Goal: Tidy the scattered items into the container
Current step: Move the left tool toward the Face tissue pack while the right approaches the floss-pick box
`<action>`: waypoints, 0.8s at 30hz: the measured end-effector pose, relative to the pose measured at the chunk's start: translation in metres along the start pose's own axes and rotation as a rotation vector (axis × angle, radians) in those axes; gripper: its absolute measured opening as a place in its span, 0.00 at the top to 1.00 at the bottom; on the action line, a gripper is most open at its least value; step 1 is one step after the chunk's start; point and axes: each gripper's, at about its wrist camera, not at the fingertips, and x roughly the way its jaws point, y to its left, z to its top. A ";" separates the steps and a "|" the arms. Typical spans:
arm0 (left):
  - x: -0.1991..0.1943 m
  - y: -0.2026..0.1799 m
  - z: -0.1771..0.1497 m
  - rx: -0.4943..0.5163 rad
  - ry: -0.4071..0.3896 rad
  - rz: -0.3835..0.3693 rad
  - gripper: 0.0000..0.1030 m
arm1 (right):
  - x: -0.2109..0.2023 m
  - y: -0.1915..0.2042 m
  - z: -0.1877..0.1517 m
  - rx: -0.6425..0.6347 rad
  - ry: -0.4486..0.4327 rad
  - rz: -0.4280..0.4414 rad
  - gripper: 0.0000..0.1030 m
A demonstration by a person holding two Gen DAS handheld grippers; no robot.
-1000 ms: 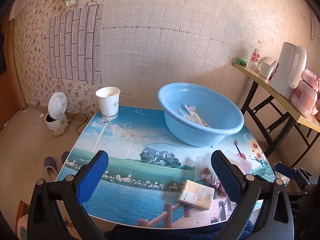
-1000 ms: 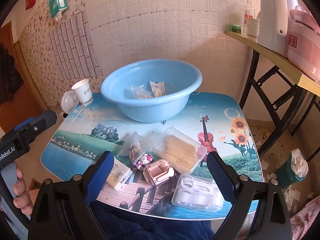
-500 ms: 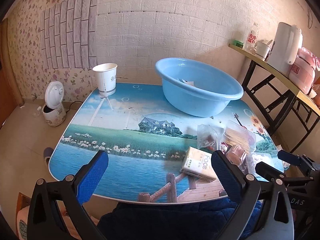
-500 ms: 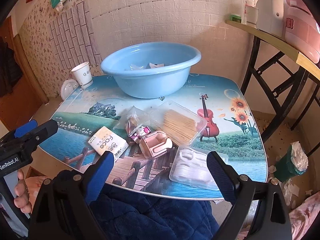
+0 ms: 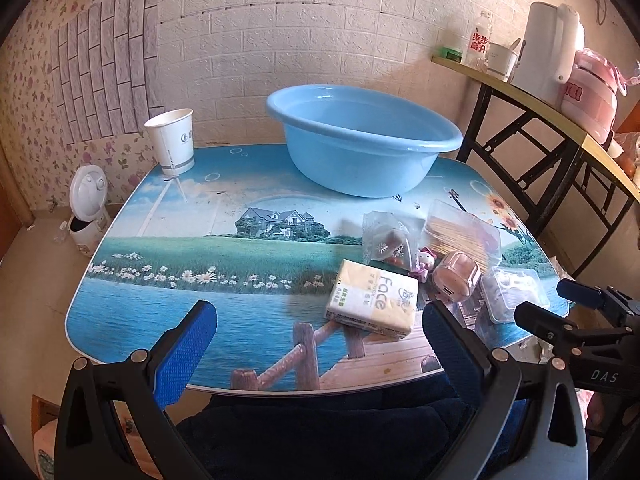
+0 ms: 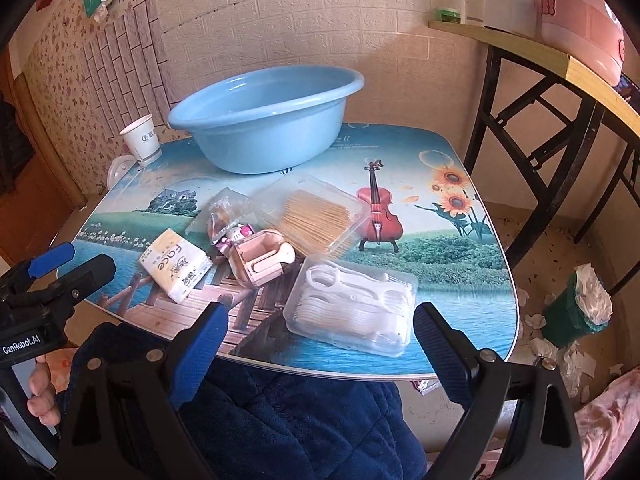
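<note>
A light blue basin (image 5: 362,140) (image 6: 264,116) stands at the far side of the picture-printed table (image 5: 192,248). Near the front edge lie a yellow tissue pack (image 5: 374,298) (image 6: 174,264), a small clear bag (image 5: 386,242), a pink case (image 5: 456,280) (image 6: 262,258), a Hello Kitty figure (image 6: 236,234), a clear box of toothpicks (image 6: 316,216) and a clear box of white floss picks (image 6: 352,308). My left gripper (image 5: 320,346) is open, low at the front edge, just short of the tissue pack. My right gripper (image 6: 322,344) is open, just short of the floss box.
A white paper cup (image 5: 172,142) stands at the table's far left. A folding side table (image 5: 560,120) with a kettle (image 5: 550,46) and a pink cooker stands to the right. A green bin (image 6: 576,308) with paper scraps is on the floor at right.
Both grippers have dropped lower and pulled back toward the table's front edge, staying open. The basin's inside has gone out of sight.
</note>
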 end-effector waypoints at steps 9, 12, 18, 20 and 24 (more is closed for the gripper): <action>0.016 -0.012 -0.003 0.024 0.033 -0.019 0.00 | 0.013 -0.005 -0.001 0.065 0.041 -0.010 0.08; 0.022 -0.016 -0.001 0.031 0.035 -0.023 0.00 | 0.016 -0.009 -0.002 0.134 0.042 -0.018 0.08; 0.036 -0.022 -0.001 0.049 0.052 -0.028 0.00 | 0.024 -0.015 -0.002 0.194 0.069 -0.049 0.08; 0.041 -0.023 -0.001 0.054 0.060 -0.028 0.00 | 0.028 -0.017 -0.003 0.206 0.078 -0.054 0.08; 0.049 -0.025 -0.003 0.063 0.075 -0.030 0.00 | 0.033 -0.017 -0.003 0.215 0.087 -0.065 0.08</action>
